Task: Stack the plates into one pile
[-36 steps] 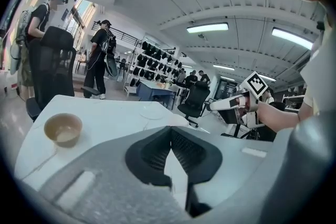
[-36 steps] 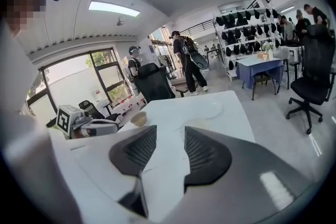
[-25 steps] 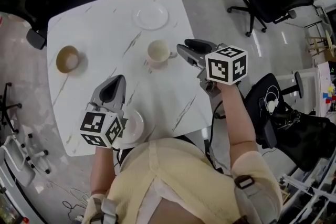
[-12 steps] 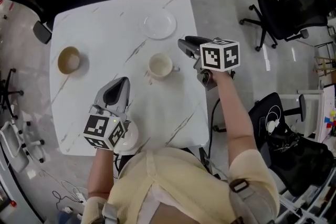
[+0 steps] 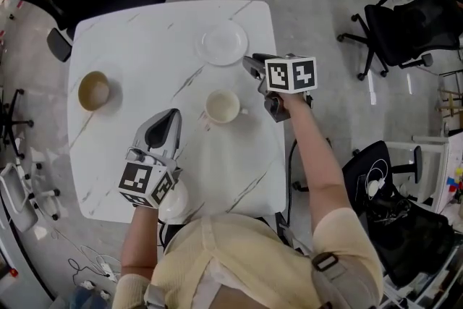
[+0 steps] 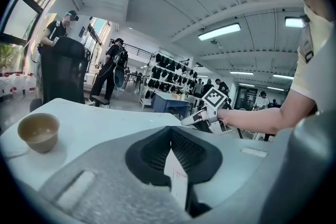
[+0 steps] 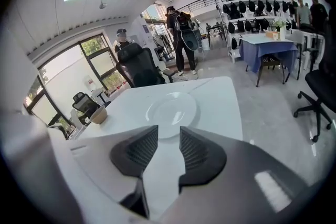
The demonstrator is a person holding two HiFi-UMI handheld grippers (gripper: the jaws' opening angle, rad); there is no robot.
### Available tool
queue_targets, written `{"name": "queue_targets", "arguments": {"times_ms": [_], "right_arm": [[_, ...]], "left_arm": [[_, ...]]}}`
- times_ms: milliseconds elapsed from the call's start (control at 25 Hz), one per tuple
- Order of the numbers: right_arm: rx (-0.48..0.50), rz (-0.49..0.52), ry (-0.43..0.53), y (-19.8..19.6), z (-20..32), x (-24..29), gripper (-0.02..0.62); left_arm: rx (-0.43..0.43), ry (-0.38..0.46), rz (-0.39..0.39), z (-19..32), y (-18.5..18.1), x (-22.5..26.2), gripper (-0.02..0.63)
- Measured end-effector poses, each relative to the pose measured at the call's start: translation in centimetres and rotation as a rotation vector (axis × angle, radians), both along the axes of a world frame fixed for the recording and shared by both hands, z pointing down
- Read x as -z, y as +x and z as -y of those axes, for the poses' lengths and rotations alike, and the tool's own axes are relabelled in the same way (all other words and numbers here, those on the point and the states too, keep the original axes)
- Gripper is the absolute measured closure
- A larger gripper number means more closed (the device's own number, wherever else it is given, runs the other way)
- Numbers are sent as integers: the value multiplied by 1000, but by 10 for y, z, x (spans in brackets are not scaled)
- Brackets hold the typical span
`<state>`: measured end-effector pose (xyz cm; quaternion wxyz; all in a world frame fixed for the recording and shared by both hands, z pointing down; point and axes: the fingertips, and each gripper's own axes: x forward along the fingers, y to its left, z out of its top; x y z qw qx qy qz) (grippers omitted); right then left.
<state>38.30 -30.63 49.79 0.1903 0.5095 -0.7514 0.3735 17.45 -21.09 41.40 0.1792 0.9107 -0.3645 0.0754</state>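
A white plate (image 5: 223, 42) lies at the far side of the marble table (image 5: 137, 47); in the right gripper view the plate (image 7: 171, 107) sits just beyond the jaws. My right gripper (image 5: 250, 64) hovers at its near right rim, open. Its jaws have just been closing a little, and nothing is between them. A second white plate (image 5: 179, 203) rests at the table's near edge, partly hidden under my left gripper's marker cube. My left gripper (image 5: 172, 116) is shut and empty, pointing across the table; its view shows its closed jaws (image 6: 170, 134).
A white cup (image 5: 222, 106) stands mid-table between the two grippers. A brown bowl (image 5: 93, 90) sits at the left edge, also seen as the bowl (image 6: 39, 131) in the left gripper view. Black office chairs (image 5: 412, 18) surround the table.
My right gripper has moved forward and down to the far plate's rim, with its jaws narrowing slightly. My left gripper has crept forward over the table, still shut.
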Motion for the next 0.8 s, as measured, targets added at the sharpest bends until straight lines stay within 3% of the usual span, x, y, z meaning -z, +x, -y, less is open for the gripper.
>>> {"name": "queue_targets", "arguments": {"times_ms": [800], "right_arm": [[-153, -22, -73, 17, 55, -44, 463]], "left_arm": [[43, 3, -44, 47, 3, -25, 601]]}}
